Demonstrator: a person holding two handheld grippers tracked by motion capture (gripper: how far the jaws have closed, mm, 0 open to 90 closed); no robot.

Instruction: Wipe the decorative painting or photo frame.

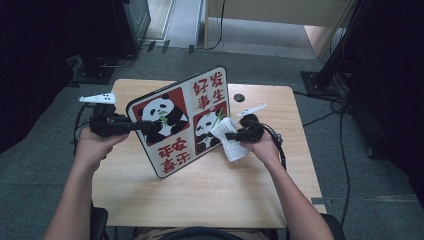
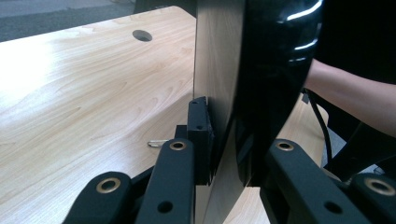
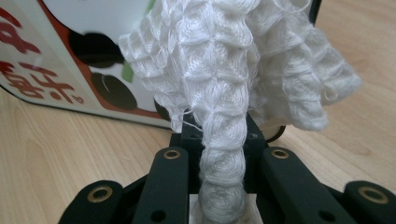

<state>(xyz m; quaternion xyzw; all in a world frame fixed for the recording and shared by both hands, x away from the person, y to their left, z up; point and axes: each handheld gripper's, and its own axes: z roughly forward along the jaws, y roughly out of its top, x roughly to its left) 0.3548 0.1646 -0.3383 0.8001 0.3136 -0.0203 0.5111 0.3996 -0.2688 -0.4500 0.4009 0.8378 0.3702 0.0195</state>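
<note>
A square board (image 1: pixel 175 145) printed with pandas and red characters stands tilted on the wooden table (image 1: pixel 210 195). My left gripper (image 1: pixel 142 125) is shut on the board's left edge. In the left gripper view the board (image 2: pixel 219 70) runs edge-on between the clamped jaws of the left gripper (image 2: pixel 229 140). My right gripper (image 1: pixel 229 135) is shut on a white waffle-weave cloth (image 1: pixel 235 150), which lies against the lower right panda picture. In the right gripper view the cloth (image 3: pixel 233 56) bunches up out of the right gripper (image 3: pixel 224 154), with the board (image 3: pixel 56 70) just behind it.
A round cable hole (image 1: pixel 239 97) sits in the table's far side, also seen in the left gripper view (image 2: pixel 142 35). A black cable (image 1: pixel 281 145) loops from the right gripper. Dark equipment stands (image 1: pixel 320 80) and cables are on the floor around the table.
</note>
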